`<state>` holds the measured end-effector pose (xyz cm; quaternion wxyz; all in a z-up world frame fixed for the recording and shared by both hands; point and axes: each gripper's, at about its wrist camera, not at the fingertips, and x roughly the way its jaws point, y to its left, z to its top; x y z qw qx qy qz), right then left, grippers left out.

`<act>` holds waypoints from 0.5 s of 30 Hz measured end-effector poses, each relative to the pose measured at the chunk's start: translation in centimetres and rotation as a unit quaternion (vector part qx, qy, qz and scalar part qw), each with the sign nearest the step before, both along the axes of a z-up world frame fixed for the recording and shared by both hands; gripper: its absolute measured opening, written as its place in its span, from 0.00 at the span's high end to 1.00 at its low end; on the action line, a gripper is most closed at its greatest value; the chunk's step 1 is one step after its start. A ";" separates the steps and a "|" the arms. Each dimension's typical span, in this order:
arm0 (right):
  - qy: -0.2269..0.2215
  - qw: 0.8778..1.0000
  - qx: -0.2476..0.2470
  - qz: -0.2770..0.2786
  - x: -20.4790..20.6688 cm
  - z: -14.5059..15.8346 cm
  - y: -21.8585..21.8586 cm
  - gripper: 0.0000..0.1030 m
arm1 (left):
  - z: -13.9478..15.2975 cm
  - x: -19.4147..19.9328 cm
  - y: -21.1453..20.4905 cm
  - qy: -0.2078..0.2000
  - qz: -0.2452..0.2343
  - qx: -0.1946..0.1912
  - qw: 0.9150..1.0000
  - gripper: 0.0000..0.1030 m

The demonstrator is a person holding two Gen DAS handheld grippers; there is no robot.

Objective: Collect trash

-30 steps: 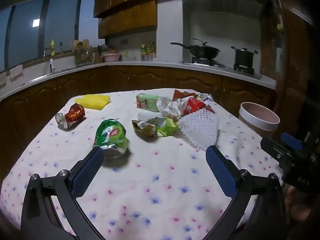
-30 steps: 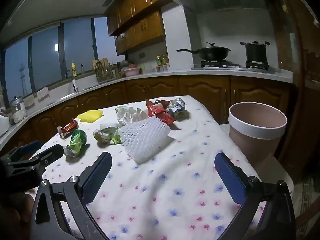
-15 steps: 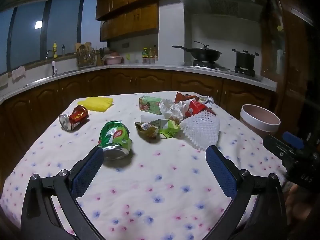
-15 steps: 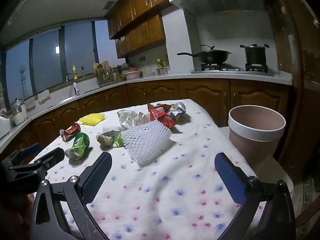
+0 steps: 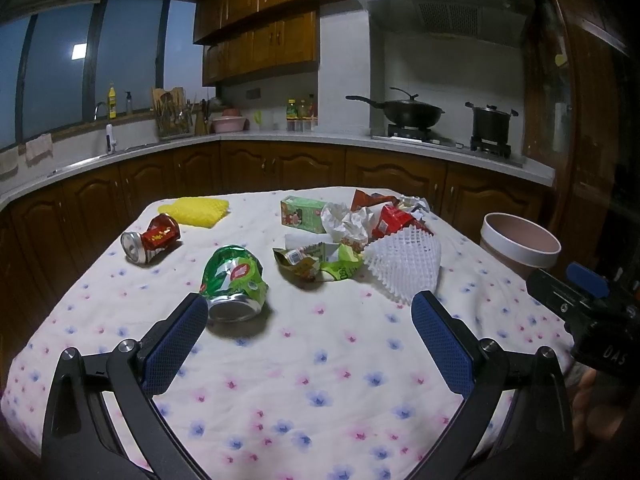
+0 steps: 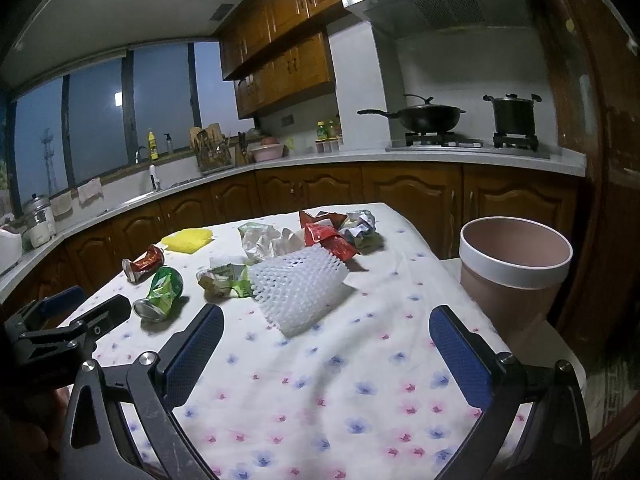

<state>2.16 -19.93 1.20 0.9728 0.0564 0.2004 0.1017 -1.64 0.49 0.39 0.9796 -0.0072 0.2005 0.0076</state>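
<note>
Trash lies on a flowered tablecloth (image 5: 312,360). A crushed green can (image 5: 234,280) rests just beyond my left gripper's left finger. Further back lie a crushed red can (image 5: 150,238), a yellow foam net (image 5: 196,210), a green wrapper (image 5: 320,266), a green carton (image 5: 302,216), crumpled paper (image 5: 346,224), red wrappers (image 5: 394,218) and a white foam net (image 5: 404,266) (image 6: 298,286). A pink bin (image 6: 514,268) (image 5: 520,244) stands off the table's right side. My left gripper (image 5: 310,340) and my right gripper (image 6: 326,354) both hover open over the near cloth, holding nothing.
A wooden counter with a sink (image 5: 104,152), a utensil rack (image 5: 172,118), a wok (image 5: 404,112) and a pot (image 5: 490,122) runs behind the table. A dark wooden wall (image 5: 580,100) closes the right side. The right gripper's body (image 5: 584,312) shows at the left view's right edge.
Both views have drawn slightly back and tilted up, so the trash sits a little farther away. Nothing on the table has moved, and both grippers stay open.
</note>
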 end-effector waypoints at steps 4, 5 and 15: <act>-0.003 1.000 0.000 0.000 -0.1 0.0 0.0 0.00 | 0.0 -0.1 0.1 -0.001 0.001 -0.001 1.000 0.00; -0.003 1.000 0.001 0.000 -0.1 0.0 0.0 0.00 | 0.0 -0.1 0.1 -0.001 0.001 -0.001 1.000 0.00; -0.006 1.000 0.003 0.001 -0.2 0.1 0.0 0.00 | 0.0 -0.1 0.0 0.000 0.000 0.000 1.000 0.00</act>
